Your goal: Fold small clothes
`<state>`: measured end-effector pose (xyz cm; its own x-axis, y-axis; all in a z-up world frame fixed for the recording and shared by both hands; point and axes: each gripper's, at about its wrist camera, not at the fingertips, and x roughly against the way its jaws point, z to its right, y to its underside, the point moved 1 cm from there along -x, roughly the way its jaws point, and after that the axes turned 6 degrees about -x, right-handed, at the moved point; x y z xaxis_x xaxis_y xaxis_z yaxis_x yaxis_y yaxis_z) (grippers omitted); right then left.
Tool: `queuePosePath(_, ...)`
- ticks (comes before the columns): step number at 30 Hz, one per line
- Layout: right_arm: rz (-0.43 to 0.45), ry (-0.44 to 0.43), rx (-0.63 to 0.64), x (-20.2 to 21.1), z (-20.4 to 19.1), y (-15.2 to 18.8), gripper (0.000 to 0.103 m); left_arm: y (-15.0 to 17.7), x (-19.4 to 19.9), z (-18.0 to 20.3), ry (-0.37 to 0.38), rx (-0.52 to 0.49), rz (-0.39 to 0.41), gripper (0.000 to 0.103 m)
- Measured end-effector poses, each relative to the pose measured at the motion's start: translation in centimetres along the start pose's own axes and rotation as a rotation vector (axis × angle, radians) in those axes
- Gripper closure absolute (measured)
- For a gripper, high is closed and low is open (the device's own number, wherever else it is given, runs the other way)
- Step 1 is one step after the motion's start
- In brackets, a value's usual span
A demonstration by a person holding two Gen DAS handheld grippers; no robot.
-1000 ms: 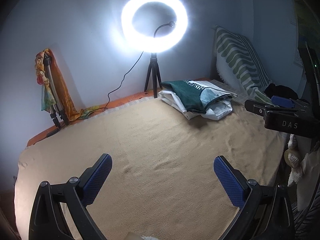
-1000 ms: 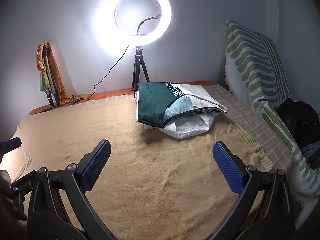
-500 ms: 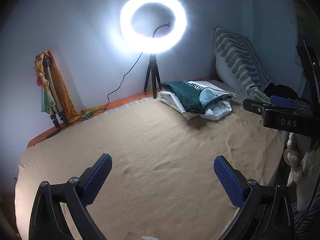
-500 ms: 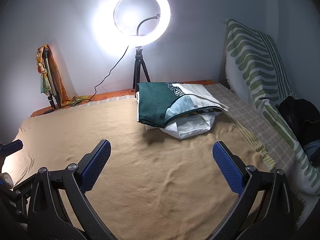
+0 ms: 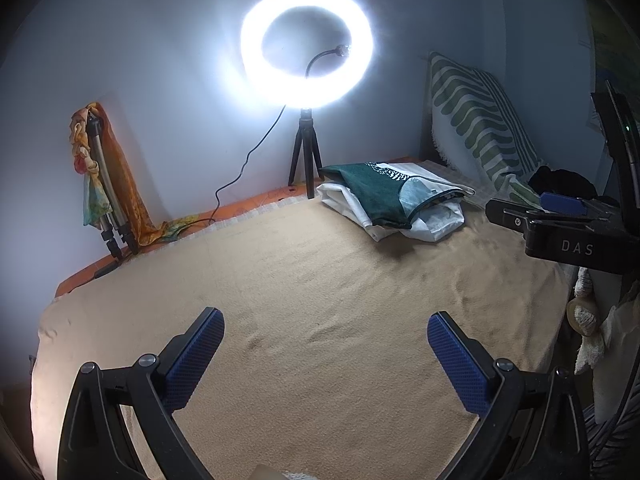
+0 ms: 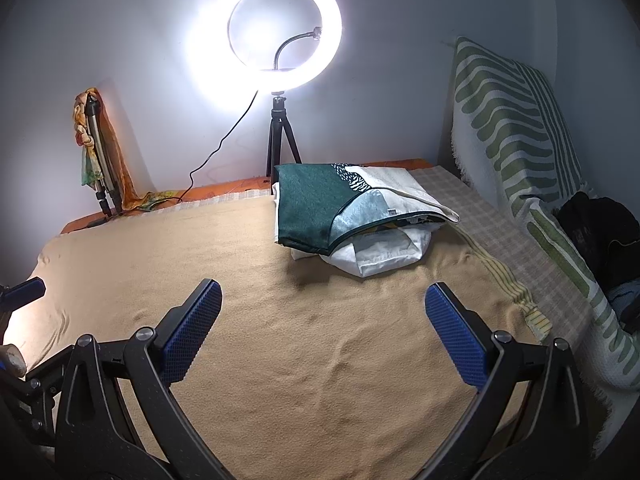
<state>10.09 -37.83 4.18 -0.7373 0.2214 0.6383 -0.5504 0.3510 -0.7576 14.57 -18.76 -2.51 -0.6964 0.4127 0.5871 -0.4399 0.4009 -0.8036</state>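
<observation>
A small stack of folded clothes, a dark green and white piece [image 5: 380, 196] [image 6: 320, 208] on top of a white one [image 5: 432, 222] [image 6: 384, 254], lies at the far side of the tan blanket [image 5: 320, 300] [image 6: 300, 340]. My left gripper [image 5: 326, 350] is open and empty, held above the near part of the blanket. My right gripper [image 6: 323, 320] is open and empty too, nearer the stack. The right gripper also shows from the side in the left wrist view [image 5: 560, 216].
A lit ring light on a small tripod [image 5: 306, 168] [image 6: 280, 136] stands behind the stack by the wall. A tripod draped with an orange scarf [image 5: 104, 176] [image 6: 98, 148] leans at the far left. A green-striped cloth [image 5: 480, 120] [image 6: 516, 128] hangs at the right.
Both grippers have drifted only slightly. Both stay open. The clothes have not moved.
</observation>
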Motion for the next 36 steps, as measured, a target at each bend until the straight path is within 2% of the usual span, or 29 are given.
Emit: queuePosePath(36, -0.014, -0.016, -0.01, -0.24, -0.58, 0.58, 0.0, -0.05, 0.01, -0.58, 0.006, 0.001, -0.007, 0.0)
